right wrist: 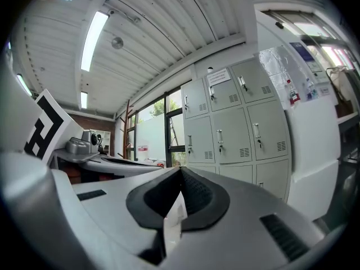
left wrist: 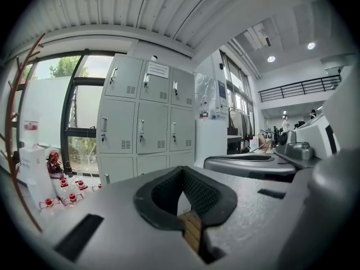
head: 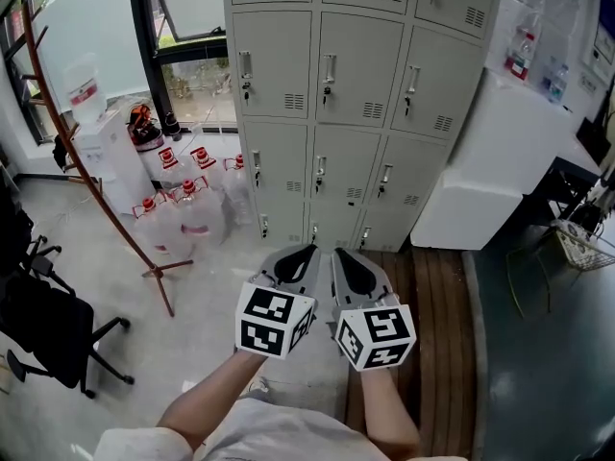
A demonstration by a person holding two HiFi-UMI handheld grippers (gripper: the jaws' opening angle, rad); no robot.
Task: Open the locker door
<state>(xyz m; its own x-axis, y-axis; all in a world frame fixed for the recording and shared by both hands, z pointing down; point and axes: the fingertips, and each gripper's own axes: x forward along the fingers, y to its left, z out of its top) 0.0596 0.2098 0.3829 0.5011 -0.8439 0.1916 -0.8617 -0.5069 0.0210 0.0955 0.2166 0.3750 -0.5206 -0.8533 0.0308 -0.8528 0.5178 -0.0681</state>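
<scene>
Left gripper (head: 304, 251) and right gripper (head: 340, 254), side by side, nearest: jaws of both were closed together, gripping nothing. Water bottles (head: 187, 205) stood far left. Locker (head: 365, 84) stood beyond, well apart, doors shut.

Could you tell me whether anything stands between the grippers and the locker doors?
Nothing visible does. The left gripper and right gripper, both shut and empty, point at the lockers with only floor between. The bottles stand off to the left, the white cabinet to the right.
</scene>
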